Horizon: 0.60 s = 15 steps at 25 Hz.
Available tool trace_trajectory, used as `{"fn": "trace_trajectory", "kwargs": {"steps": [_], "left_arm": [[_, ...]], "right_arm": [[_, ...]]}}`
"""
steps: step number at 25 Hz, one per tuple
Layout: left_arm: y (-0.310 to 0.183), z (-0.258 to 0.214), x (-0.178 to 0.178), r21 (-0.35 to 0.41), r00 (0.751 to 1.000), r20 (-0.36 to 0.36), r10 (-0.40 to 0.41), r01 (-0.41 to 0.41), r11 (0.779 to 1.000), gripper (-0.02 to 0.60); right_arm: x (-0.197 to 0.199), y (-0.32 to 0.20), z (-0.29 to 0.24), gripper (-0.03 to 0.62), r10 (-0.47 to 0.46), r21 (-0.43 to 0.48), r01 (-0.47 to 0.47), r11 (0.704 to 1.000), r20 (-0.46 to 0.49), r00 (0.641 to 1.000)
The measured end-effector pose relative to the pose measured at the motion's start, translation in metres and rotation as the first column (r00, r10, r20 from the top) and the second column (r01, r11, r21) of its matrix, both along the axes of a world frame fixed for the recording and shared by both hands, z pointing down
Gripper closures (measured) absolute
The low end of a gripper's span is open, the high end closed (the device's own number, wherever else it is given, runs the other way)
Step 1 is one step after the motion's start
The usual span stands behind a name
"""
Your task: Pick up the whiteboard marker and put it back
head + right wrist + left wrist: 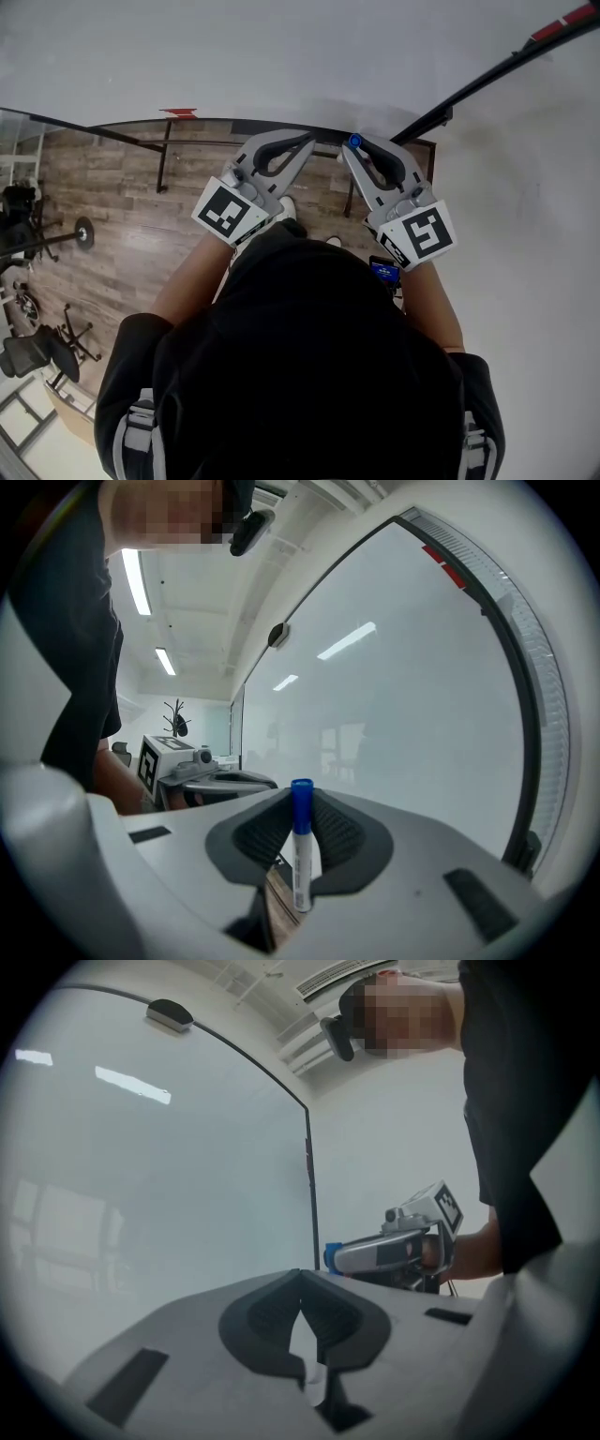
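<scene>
A whiteboard marker (pixel 301 846) with a white barrel and blue cap stands upright between the jaws of my right gripper (pixel 302 829), which is shut on it. From above, only its blue cap (pixel 354 142) shows at the tip of the right gripper (pixel 358 152), close to the whiteboard (pixel 281 56). My left gripper (pixel 302 145) is held up beside it, jaws shut with nothing between them. The left gripper view looks along its closed jaws (pixel 302 1305) at the whiteboard (pixel 159 1166) and shows the right gripper (pixel 394 1251) with the blue cap (pixel 330 1256).
The whiteboard's dark tray edge (pixel 234 127) runs below the gripper tips. A black frame bar (pixel 497 75) slants up at the right. An eraser (pixel 170 1014) sits at the board's top edge. Wooden floor (pixel 122 225) with office chairs (pixel 42 352) lies below left.
</scene>
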<state>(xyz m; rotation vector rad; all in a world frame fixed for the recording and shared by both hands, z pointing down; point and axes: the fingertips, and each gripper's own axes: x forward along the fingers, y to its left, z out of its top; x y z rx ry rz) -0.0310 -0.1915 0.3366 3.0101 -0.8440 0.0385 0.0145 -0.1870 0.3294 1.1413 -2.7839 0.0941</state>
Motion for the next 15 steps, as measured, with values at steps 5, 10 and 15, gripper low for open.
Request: {"fn": "trace_trajectory", "kwargs": {"steps": [5,10,15], "left_arm": [[-0.0015,-0.0015,0.0014,0.003,1.000,-0.008,0.000,0.000,1.000,0.578],[0.0001,-0.0029,0.0014,0.005,1.000,0.003,0.009,-0.009,1.000,0.578],[0.0023,-0.0010,0.0035,0.006,1.000,-0.006,0.018,-0.018,1.000,0.578]], "right_arm": [[0.0007,0.0008,-0.0027,0.536,-0.005,0.010,0.005,1.000,0.009,1.000],[-0.0009,0.0006,-0.0059,0.536,0.000,0.017,0.000,1.000,0.010,1.000],[-0.0003,0.0014,-0.0029,0.534,0.007,0.019,-0.007,1.000,0.002,1.000]]}}
